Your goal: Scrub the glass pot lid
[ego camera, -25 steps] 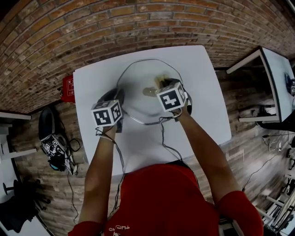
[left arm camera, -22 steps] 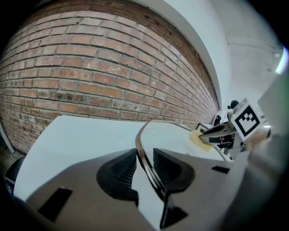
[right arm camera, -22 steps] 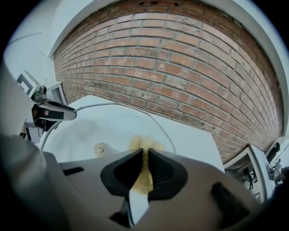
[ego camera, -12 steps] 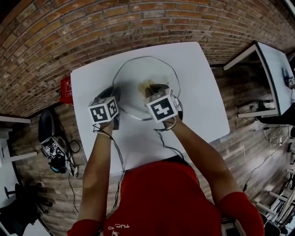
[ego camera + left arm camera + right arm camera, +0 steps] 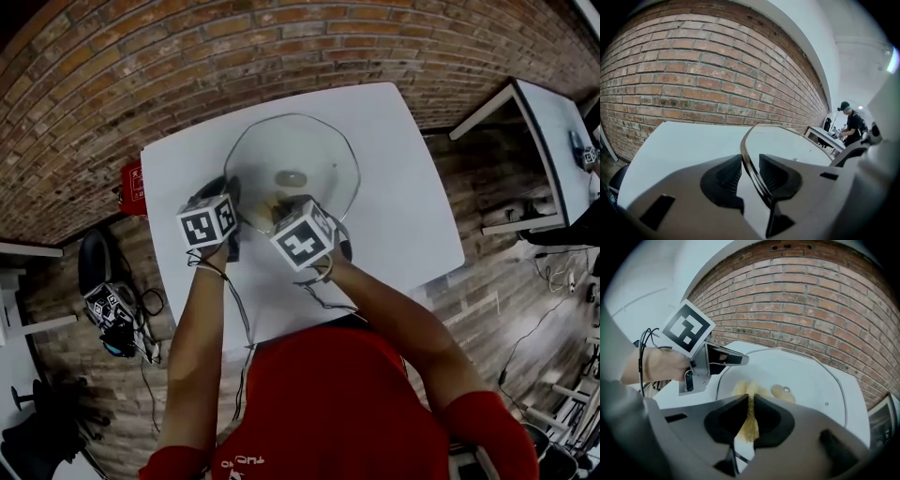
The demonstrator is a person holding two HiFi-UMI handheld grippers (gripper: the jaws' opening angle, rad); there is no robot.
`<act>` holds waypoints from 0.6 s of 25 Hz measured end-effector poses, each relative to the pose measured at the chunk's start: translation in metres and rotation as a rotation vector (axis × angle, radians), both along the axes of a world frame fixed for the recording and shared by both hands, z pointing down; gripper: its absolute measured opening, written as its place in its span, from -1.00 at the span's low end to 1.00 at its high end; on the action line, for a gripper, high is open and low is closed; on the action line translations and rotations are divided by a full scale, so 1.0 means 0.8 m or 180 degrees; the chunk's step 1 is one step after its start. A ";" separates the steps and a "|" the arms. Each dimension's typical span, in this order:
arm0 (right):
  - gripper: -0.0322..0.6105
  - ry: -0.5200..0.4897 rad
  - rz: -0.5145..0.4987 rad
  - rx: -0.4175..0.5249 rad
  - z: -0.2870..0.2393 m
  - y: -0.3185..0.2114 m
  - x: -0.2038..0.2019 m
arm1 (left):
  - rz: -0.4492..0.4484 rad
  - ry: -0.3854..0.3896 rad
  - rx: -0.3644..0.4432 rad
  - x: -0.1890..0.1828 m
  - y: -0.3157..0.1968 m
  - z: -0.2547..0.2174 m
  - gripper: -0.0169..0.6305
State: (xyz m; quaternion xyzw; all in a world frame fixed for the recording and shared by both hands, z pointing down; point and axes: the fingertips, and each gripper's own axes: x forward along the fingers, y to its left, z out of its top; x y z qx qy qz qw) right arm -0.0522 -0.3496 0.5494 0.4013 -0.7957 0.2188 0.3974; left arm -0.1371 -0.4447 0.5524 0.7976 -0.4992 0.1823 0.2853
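The glass pot lid [image 5: 309,150] lies on the white table [image 5: 403,216], its knob [image 5: 292,178] at the centre. My left gripper [image 5: 230,199] is at the lid's left edge, shut on the metal rim [image 5: 745,152], which runs between its pads. My right gripper [image 5: 274,214] is over the lid's near left part, close beside the left one, and is shut on a yellow scrubber [image 5: 748,426]. The scrubber presses on the glass [image 5: 811,376] just short of the knob [image 5: 783,392]. The left gripper [image 5: 729,359] also shows in the right gripper view.
A red box [image 5: 138,178] hangs at the table's left edge. A dark chair and gear [image 5: 108,300] sit on the floor at the left. A second white table [image 5: 553,131] stands at the right. A person [image 5: 853,124] stands far off.
My right gripper has slid the scrubber across the lid from right of the knob to the near left part, close to the left gripper. The left gripper kept its hold.
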 end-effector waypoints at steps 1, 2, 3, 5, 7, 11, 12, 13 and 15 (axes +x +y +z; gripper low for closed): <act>-0.74 0.0036 0.0029 -0.0001 0.002 -0.001 0.009 | 0.0000 -0.0002 0.0004 0.000 0.000 0.000 -0.57; -0.74 0.0070 0.0064 -0.0003 0.003 -0.001 0.020 | 0.0000 -0.0004 0.0008 0.000 0.000 0.000 -0.57; -0.74 0.0097 0.0106 -0.0006 0.005 -0.002 0.031 | 0.0001 -0.0006 0.0009 0.000 0.000 0.000 -0.57; -0.74 0.0133 0.0202 -0.0009 0.006 -0.005 0.054 | 0.0005 -0.0010 0.0011 0.000 0.001 0.001 -0.56; -0.74 0.0160 0.0304 -0.0012 0.006 -0.007 0.076 | 0.0010 -0.0016 0.0014 0.000 0.001 0.000 -0.56; -0.74 0.0243 0.0463 -0.0021 0.006 -0.011 0.113 | 0.0019 -0.0024 0.0022 0.001 0.001 -0.001 -0.56; -0.74 0.0246 0.0491 -0.0027 0.004 -0.012 0.119 | 0.0018 -0.0024 0.0023 0.001 0.001 -0.001 -0.56; -0.74 0.0217 0.0512 -0.0033 0.002 -0.013 0.121 | 0.0016 -0.0024 0.0022 0.001 0.001 -0.001 -0.56; -0.74 0.0062 0.0538 -0.0003 -0.007 -0.018 0.118 | 0.0010 -0.0024 0.0017 0.002 0.001 0.000 -0.56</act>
